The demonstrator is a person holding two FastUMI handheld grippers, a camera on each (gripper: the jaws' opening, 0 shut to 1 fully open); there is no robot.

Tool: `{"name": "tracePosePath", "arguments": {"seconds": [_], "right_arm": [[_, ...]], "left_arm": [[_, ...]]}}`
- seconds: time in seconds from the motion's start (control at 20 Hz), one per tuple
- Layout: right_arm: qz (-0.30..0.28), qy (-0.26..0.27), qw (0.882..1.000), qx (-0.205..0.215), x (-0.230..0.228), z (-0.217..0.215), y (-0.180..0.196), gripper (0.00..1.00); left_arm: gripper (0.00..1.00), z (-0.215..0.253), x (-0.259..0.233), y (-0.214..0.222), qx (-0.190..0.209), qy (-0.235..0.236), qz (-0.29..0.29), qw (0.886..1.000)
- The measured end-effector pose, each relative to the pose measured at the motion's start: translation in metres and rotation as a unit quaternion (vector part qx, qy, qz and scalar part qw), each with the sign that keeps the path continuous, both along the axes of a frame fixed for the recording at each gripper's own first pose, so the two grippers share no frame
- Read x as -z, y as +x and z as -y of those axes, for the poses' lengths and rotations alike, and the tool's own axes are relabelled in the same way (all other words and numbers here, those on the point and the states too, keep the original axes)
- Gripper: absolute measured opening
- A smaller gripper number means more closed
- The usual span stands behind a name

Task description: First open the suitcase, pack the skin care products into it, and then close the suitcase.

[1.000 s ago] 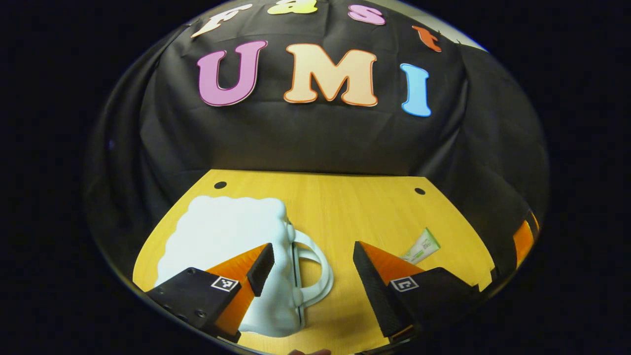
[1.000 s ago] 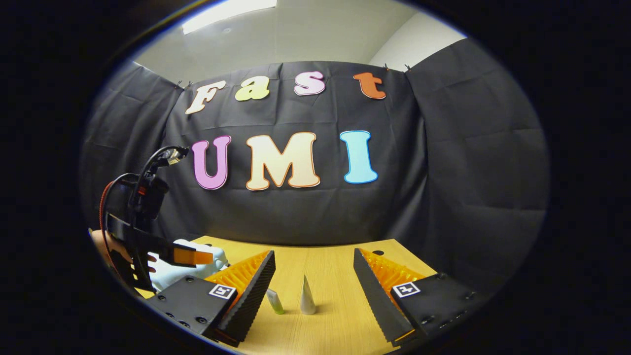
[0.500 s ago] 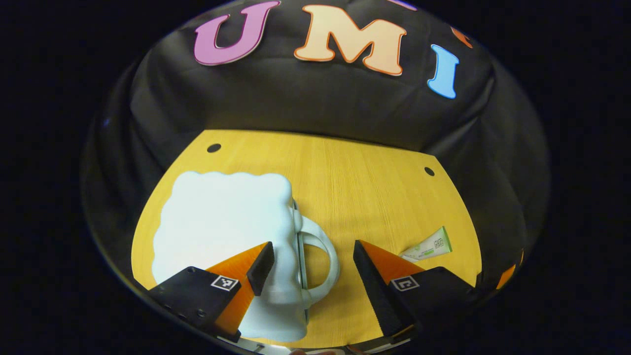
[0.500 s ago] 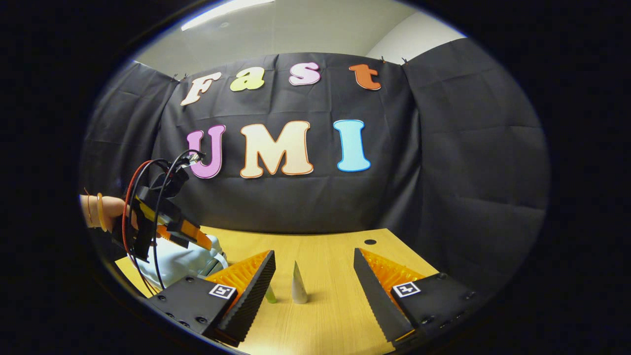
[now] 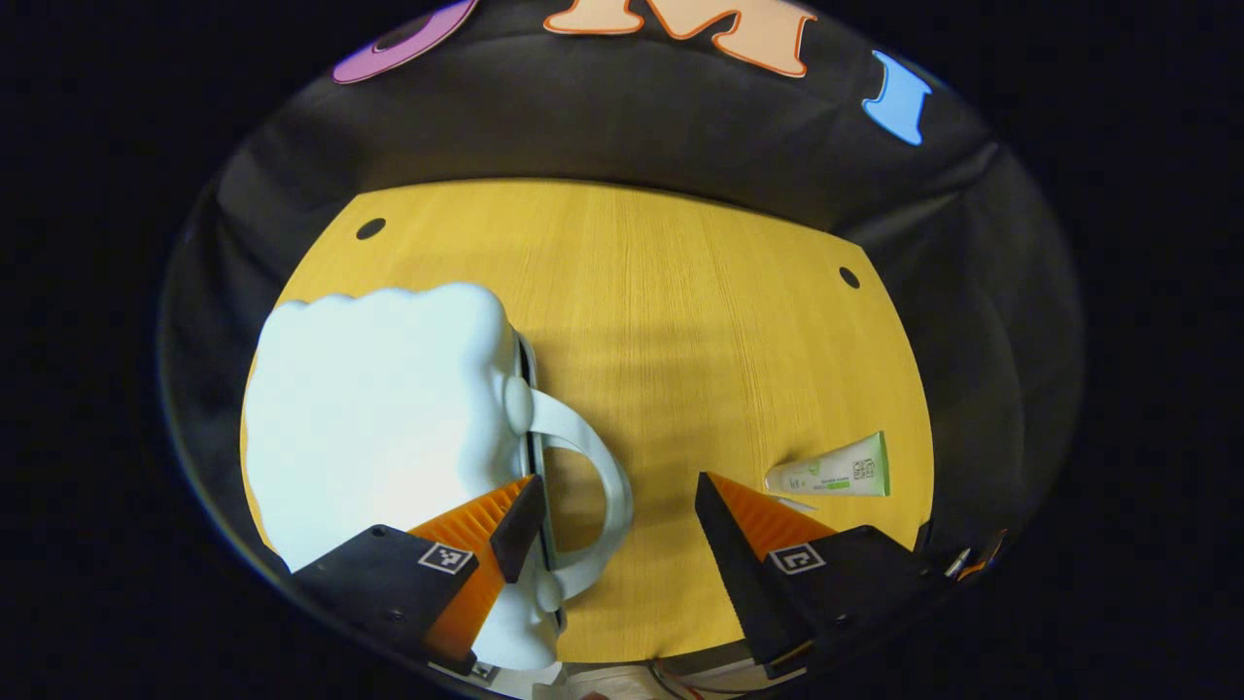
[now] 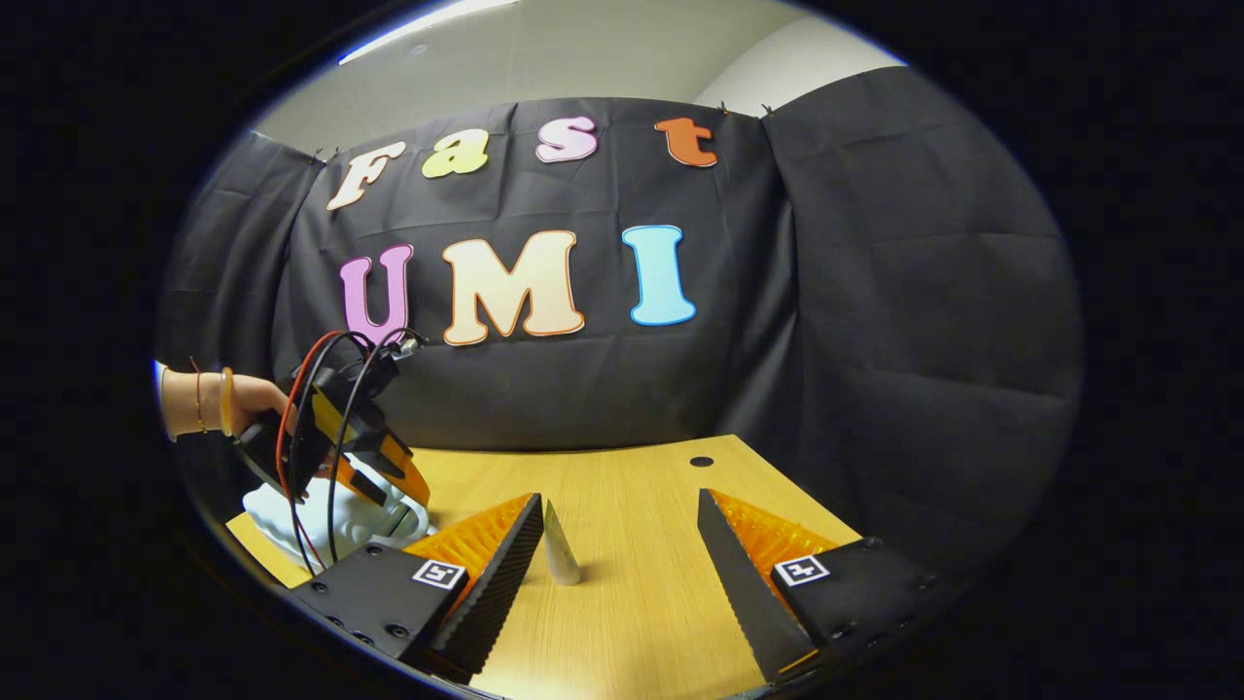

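The left gripper [image 5: 612, 515] hangs over the closed suitcase [image 5: 389, 408], its two fingers spread wide and gripping nothing; one finger lies over the case's edge seam while the looped handle [image 5: 593, 476] sits in the gap between them — a placement that, in my judgement, suits catching the handle or the lid edge to begin opening. The suitcase is a pale, glossy moulded shell with a lumpy, cloud-like outline and a dark seam line along the handle side; it appears rigid and smooth, so slip is a risk. Beyond the other finger lies a skin care tube [image 5: 831, 474], flat on the wooden table [image 5: 680, 311], white with a green end, soft-sided by the look of it. The right gripper [image 6: 617, 544] waits low over the table, likewise wide open and empty, with a second tube [image 6: 561, 544] standing on its cap just ahead of its left finger — ready for pickup. No product is packed yet.
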State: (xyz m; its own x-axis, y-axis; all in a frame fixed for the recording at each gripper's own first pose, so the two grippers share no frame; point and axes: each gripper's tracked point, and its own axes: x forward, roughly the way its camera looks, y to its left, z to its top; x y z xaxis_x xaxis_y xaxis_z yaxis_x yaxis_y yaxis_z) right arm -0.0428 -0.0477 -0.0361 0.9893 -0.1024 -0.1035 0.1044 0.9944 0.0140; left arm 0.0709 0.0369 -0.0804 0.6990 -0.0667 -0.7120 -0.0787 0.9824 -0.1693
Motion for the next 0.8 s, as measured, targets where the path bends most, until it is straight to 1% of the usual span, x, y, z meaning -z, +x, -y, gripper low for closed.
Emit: {"name": "tracePosePath", "arguments": {"seconds": [0.15, 0.2, 0.3, 0.35, 0.5, 0.6, 0.65, 0.7, 0.75, 0.8], "right_arm": [[-0.003, -0.003, 1.000, 0.003, 0.002, 0.004, -0.001, 0.99], [-0.005, -0.003, 1.000, 0.004, 0.003, 0.007, -0.002, 1.00], [-0.007, -0.004, 1.000, 0.006, 0.004, 0.009, -0.002, 1.00], [-0.010, -0.003, 1.000, 0.006, 0.007, 0.011, -0.002, 0.99], [-0.020, -0.001, 1.000, 0.006, 0.013, 0.013, 0.000, 1.00], [-0.022, -0.002, 1.000, 0.007, 0.012, 0.016, 0.001, 0.99], [-0.021, -0.003, 1.000, 0.009, 0.013, 0.019, 0.000, 0.99], [-0.022, -0.001, 1.000, 0.011, 0.013, 0.021, 0.001, 0.99], [-0.025, 0.002, 1.000, 0.012, 0.016, 0.022, 0.001, 0.99], [-0.027, 0.005, 1.000, 0.013, 0.017, 0.023, 0.002, 0.99]], "left_arm": [[0.94, 0.007, 0.016, 0.006, -0.011, -0.019, -0.035, 0.999], [0.93, 0.008, 0.020, 0.008, -0.013, -0.022, -0.042, 0.999], [0.90, 0.005, 0.029, 0.013, -0.020, -0.012, -0.057, 0.998], [0.86, 0.004, 0.034, 0.014, -0.024, -0.007, -0.066, 0.997], [0.77, 0.000, 0.050, 0.017, -0.038, 0.009, -0.103, 0.994], [0.63, 0.001, 0.054, 0.023, -0.039, 0.011, -0.103, 0.994], [0.59, 0.000, 0.056, 0.023, -0.037, 0.013, -0.107, 0.994], [0.57, 0.000, 0.059, 0.025, -0.033, 0.015, -0.110, 0.993], [0.51, 0.002, 0.063, 0.025, -0.027, 0.012, -0.114, 0.993], [0.53, 0.004, 0.064, 0.026, -0.023, 0.008, -0.116, 0.993]]}}
